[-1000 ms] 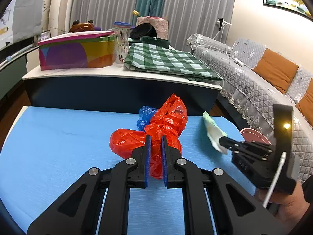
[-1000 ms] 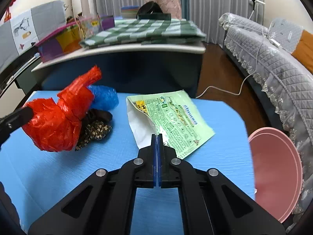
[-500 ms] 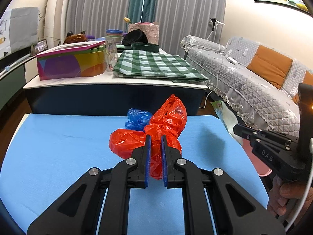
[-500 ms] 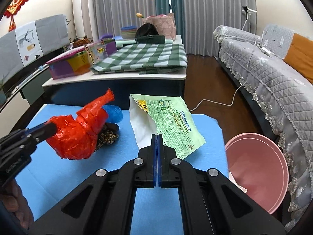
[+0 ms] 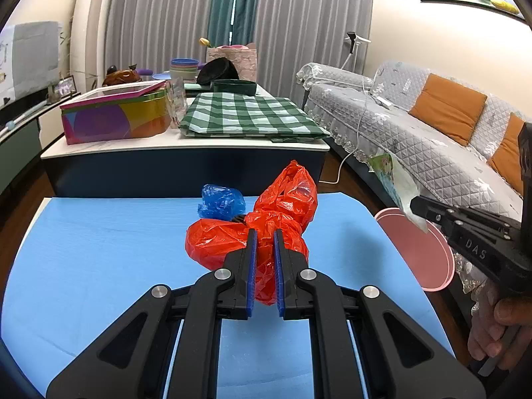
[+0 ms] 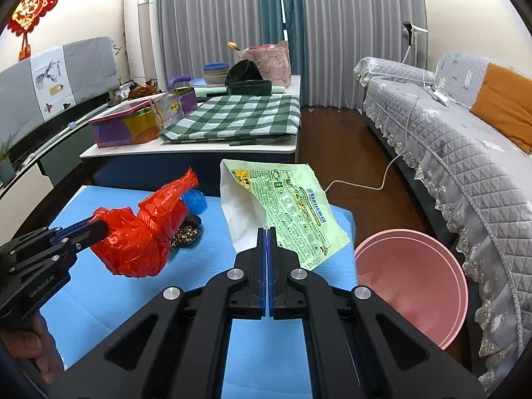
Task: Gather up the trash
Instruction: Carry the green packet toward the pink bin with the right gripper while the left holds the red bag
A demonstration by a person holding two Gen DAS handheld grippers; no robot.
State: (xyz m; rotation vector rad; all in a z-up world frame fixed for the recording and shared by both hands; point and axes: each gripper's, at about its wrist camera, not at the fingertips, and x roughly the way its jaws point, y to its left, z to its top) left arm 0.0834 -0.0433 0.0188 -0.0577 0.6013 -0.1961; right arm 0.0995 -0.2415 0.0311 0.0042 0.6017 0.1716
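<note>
I stand at the big blue table (image 6: 109, 302), and the pink bin (image 6: 412, 286) waits on the floor past its edge at 4 o'clock. My left tongs (image 5: 264, 246) pinch the red bag (image 5: 232, 242), lifted off the table. My right tongs (image 6: 267, 242) are pressed tight on the green wrapper (image 6: 299, 212), up in the air at 12 o'clock. I think I am carrying both to the bin. Next I must swing over its open top and let go. The floor there is bare, but the sofa (image 6: 465, 166) is close. A blue bag (image 5: 221, 201) is left.
</note>
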